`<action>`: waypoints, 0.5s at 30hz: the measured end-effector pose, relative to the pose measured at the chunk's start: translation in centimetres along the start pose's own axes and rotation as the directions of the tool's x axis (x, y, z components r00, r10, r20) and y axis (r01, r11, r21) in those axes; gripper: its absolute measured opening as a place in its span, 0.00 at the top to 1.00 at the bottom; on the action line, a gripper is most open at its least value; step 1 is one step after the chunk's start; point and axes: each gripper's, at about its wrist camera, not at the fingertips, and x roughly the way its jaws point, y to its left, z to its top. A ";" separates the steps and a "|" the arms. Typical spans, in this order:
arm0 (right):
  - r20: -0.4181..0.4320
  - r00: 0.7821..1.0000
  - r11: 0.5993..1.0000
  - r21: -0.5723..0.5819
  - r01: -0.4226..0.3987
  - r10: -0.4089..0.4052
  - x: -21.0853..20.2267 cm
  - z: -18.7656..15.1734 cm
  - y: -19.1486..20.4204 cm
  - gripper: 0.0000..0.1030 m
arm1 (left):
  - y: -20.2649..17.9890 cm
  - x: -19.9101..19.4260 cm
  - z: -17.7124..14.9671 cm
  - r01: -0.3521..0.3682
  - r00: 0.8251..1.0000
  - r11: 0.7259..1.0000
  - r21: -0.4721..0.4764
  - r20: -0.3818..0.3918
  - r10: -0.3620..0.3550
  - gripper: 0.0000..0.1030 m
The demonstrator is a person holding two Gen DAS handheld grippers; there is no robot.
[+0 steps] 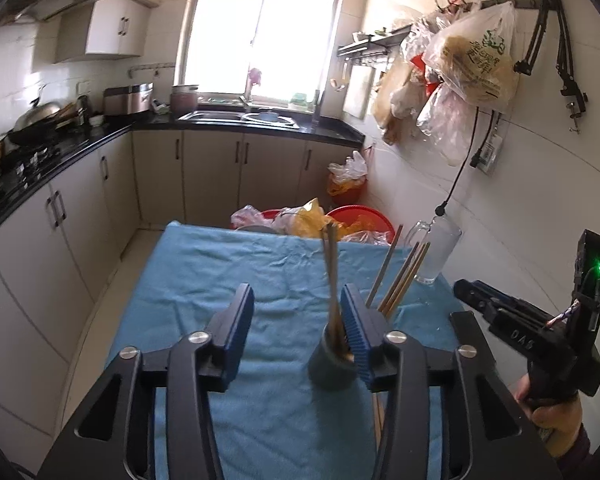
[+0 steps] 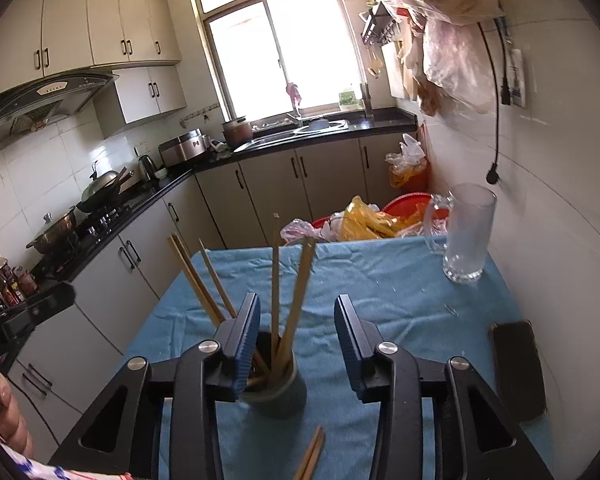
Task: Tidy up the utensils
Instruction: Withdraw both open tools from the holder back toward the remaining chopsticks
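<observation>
A dark grey cup (image 1: 332, 364) (image 2: 274, 394) stands on the blue cloth (image 1: 220, 280) (image 2: 380, 292) and holds several wooden chopsticks (image 1: 400, 276) (image 2: 296, 292) that lean outward. My left gripper (image 1: 298, 320) is open and empty just above the cup, its right finger beside the rim. My right gripper (image 2: 296, 328) is open and empty over the cup, its left finger in front of the rim. A pair of loose chopsticks (image 2: 310, 458) lies on the cloth in front of the cup.
A clear glass mug (image 2: 466, 236) (image 1: 436, 252) stands at the cloth's far right. A black phone (image 2: 518, 368) lies at the right edge. Red basins with plastic bags (image 2: 364, 220) sit beyond the table. Kitchen cabinets run along the left; a white wall is at the right.
</observation>
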 end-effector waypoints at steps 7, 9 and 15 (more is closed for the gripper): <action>-0.026 0.999 0.999 0.042 0.025 -0.024 -2.2 -2.9 -1.5 0.51 | 1.6 -1.9 -4.5 -0.016 0.996 0.996 -0.082 -0.087 0.009 0.52; -0.029 0.999 0.999 0.048 0.026 -0.025 -2.4 -3.2 -1.7 0.50 | 1.7 -2.4 -6.0 -0.039 0.994 0.995 -0.090 -0.104 0.029 0.52; -0.069 0.997 0.994 0.108 0.034 -0.026 -4.0 -8.3 -2.7 0.46 | 0.5 -3.9 -10.7 -0.163 0.981 0.985 -0.055 -0.111 0.156 0.47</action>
